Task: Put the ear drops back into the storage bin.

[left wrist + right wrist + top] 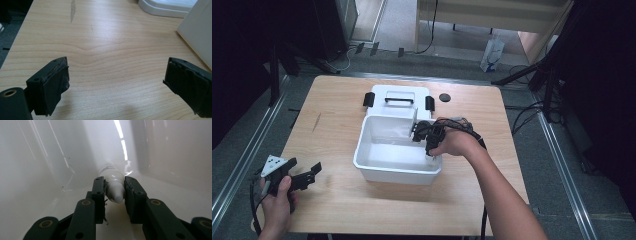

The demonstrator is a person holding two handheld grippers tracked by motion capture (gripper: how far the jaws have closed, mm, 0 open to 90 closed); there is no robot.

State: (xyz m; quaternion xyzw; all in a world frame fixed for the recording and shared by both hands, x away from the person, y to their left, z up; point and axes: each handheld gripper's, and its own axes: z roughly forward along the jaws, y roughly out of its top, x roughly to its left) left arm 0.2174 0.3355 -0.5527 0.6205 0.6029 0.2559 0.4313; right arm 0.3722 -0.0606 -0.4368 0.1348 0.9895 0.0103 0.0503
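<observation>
Reaching down into the white bin (pixel 377 165), the right gripper (pixel 430 142) has its jaws clamped on a small white bottle (pixel 113 186). In the right gripper view the two black pads squeeze the bottle's narrower neck end from both sides, and the wider body of the bottle points away toward the bin's glossy inner wall, low near the floor of the bin. In the high view the right hand (pixel 457 142) sits over the bin's rim at about 3 o'clock from the bin's middle, with the gripper angled down inside that right-hand part.

The bin stands near the centre of the desk (pixel 337 200). Its white lid (pixel 399 107), with a dark handle and black side clips, lies flat at 12 o'clock from the bin, touching or just beside its far edge. A small black disc (pixel 444 97) rests on the desk at about 1 o'clock from the bin, just beside the lid.

The left gripper (pixel 304 176) is at roughly 8 o'clock from the bin, well apart from it, held in the left hand (pixel 277 202) above the desk's near-left corner. Its jaws stand wide apart with nothing between them but bare wood.
</observation>
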